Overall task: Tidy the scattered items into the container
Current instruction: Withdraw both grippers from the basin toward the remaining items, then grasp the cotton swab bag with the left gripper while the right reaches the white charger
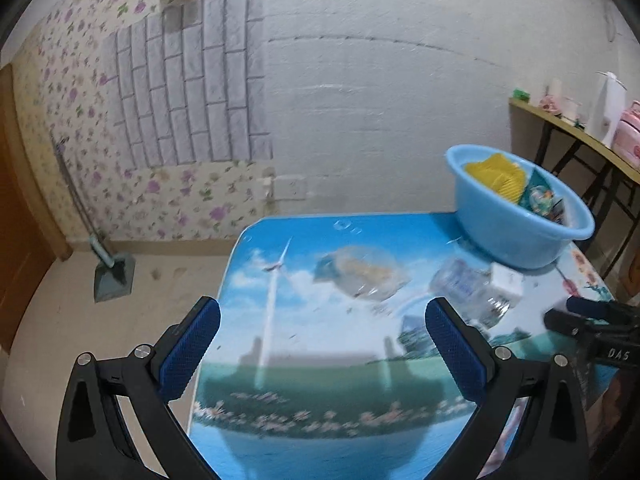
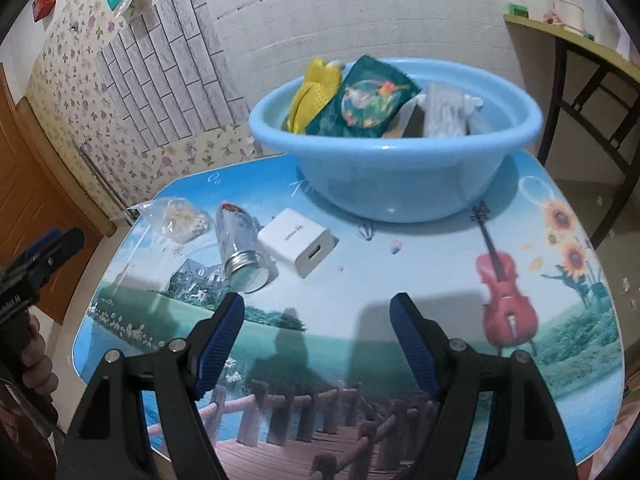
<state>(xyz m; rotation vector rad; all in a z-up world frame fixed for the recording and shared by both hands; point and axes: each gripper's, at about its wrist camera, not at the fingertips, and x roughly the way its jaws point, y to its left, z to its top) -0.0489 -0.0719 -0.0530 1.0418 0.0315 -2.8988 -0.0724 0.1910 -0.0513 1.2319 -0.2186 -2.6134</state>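
Blurred in the left wrist view: clear bag [image 1: 362, 276] and glass jar [image 1: 468, 290] on the printed table [image 1: 320, 392], basin contents half hidden behind the rim. Sharper from the right: light-blue basin [image 2: 394, 176] at the table's far side holding yellow glove [image 2: 314, 90], green packet [image 2: 366, 98] and a grey item; white charger [image 2: 298, 246], jar and bag lying loose just beside it. Both empty, jaws spread wide: left gripper [image 1: 322, 322], right gripper [image 2: 316, 316]

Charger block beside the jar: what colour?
White charger block, clearest in the right wrist view.
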